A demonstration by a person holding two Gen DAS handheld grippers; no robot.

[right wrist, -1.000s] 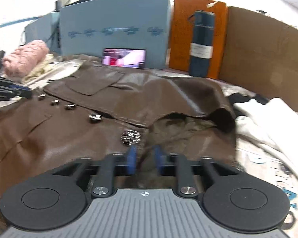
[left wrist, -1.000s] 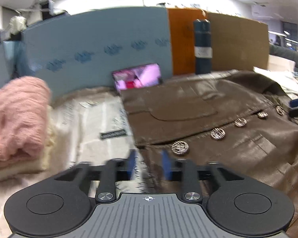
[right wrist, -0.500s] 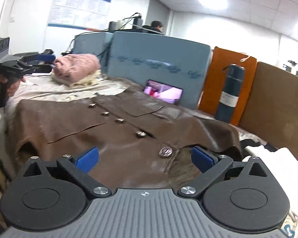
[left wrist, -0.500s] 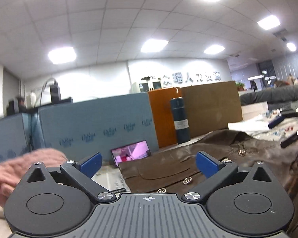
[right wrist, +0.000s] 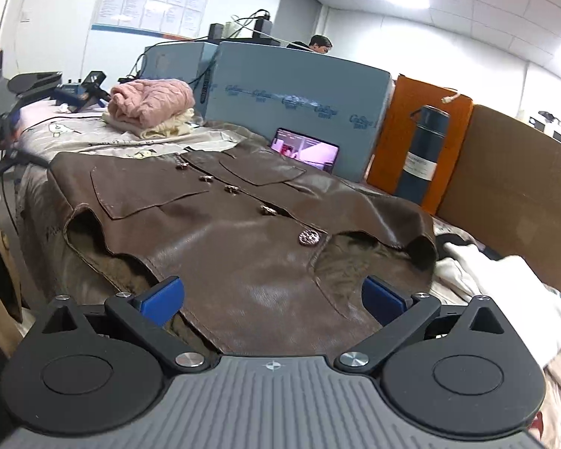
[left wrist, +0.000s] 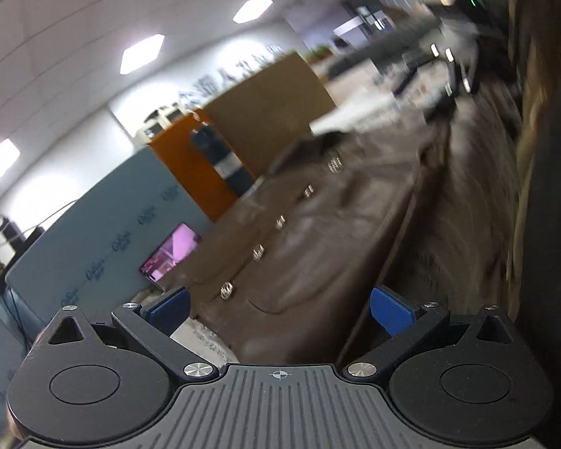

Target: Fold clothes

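Office table now tilts; left tongs [left wrist: 278, 308] stay wide over jacket [left wrist: 318, 247].

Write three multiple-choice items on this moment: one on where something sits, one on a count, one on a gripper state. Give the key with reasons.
1. Where does the pink sweater lie?
A. on a cream knit, beyond the brown leather jacket
B. on the jacket's collar
C. against the orange board

2. How many metal buttons show down the jacket front in the right wrist view?
A. two
B. five
C. eight

3. How does the right gripper stand?
A. shut on the jacket hem
B. shut on nothing
C. open, holding nothing

Key:
1 A: it rests on the cream knit at the table's far end.
2 B: five lie in a row.
3 C: its blue fingers stand wide apart above the leather.
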